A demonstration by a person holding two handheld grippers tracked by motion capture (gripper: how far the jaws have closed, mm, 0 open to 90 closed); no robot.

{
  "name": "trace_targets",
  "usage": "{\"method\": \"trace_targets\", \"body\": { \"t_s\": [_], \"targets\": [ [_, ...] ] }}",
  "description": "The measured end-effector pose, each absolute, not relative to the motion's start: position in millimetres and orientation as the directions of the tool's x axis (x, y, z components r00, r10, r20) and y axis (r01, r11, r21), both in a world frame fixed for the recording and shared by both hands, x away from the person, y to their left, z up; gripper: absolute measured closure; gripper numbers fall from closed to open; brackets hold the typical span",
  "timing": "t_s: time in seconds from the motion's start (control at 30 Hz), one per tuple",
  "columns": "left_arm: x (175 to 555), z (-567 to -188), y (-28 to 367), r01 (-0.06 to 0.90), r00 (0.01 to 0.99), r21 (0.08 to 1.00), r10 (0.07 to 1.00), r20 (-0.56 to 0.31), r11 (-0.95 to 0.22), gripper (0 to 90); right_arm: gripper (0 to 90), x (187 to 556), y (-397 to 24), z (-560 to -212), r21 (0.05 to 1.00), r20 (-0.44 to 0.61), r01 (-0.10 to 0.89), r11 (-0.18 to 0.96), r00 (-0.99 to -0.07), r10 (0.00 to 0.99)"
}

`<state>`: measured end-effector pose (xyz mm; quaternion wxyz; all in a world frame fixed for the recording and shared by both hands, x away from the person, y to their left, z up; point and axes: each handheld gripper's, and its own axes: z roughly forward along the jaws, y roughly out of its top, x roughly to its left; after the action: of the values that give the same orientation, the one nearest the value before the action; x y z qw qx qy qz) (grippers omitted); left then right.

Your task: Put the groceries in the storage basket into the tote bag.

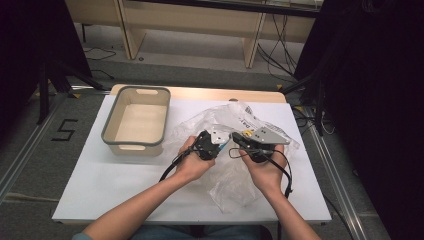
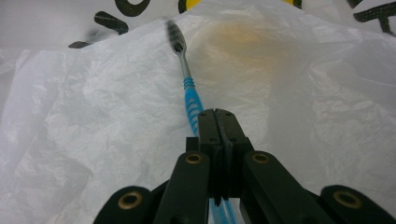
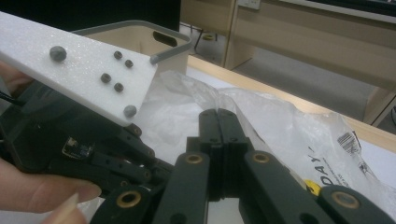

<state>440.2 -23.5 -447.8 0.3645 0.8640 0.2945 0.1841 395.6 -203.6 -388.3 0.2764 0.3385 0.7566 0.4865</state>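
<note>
Left tongs (image 2: 219, 114) pinch a blue toothbrush (image 2: 187, 88) inside the plastic bag (image 1: 235, 125); right tongs (image 3: 218, 114) pinch the bag's edge. Beige bin (image 1: 135, 145) stands nearby on counter (image 1: 90, 185).

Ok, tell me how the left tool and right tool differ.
The left tool grips a blue toothbrush by its handle; the right tool seems to pinch the plastic bag. The left tool aims down at the bag, the right tool across the table. Both are shut.
</note>
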Motion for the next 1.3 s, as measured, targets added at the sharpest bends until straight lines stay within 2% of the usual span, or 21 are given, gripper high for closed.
{"method": "trace_targets", "body": {
  "t_s": [0.3,0.57,0.77,1.0,1.3],
  "targets": [
    [430,-435,-14,0.346,0.765,0.763,0.635,0.106,-0.546,89.0,90.0,396,-204,-389,0.922,-0.090,0.245,0.299,-0.617,0.781],
    [403,-420,15,0.329,0.765,0.801,0.638,0.084,-0.500,82.8,90.0,395,-204,-393,0.912,-0.087,0.263,0.315,-0.627,0.774],
    [386,-413,38,0.326,0.759,0.818,0.647,0.074,-0.475,73.7,90.0,391,-205,-400,0.889,-0.077,0.297,0.348,-0.652,0.754],
    [373,-403,64,0.324,0.733,0.855,0.679,0.044,-0.405,53.6,90.0,387,-207,-417,0.836,-0.048,0.363,0.412,-0.699,0.713],
    [384,-401,93,0.355,0.636,0.883,0.771,0.013,-0.307,44.6,90.0,387,-201,-431,0.785,-0.021,0.402,0.472,-0.744,0.668]
  ]
}}
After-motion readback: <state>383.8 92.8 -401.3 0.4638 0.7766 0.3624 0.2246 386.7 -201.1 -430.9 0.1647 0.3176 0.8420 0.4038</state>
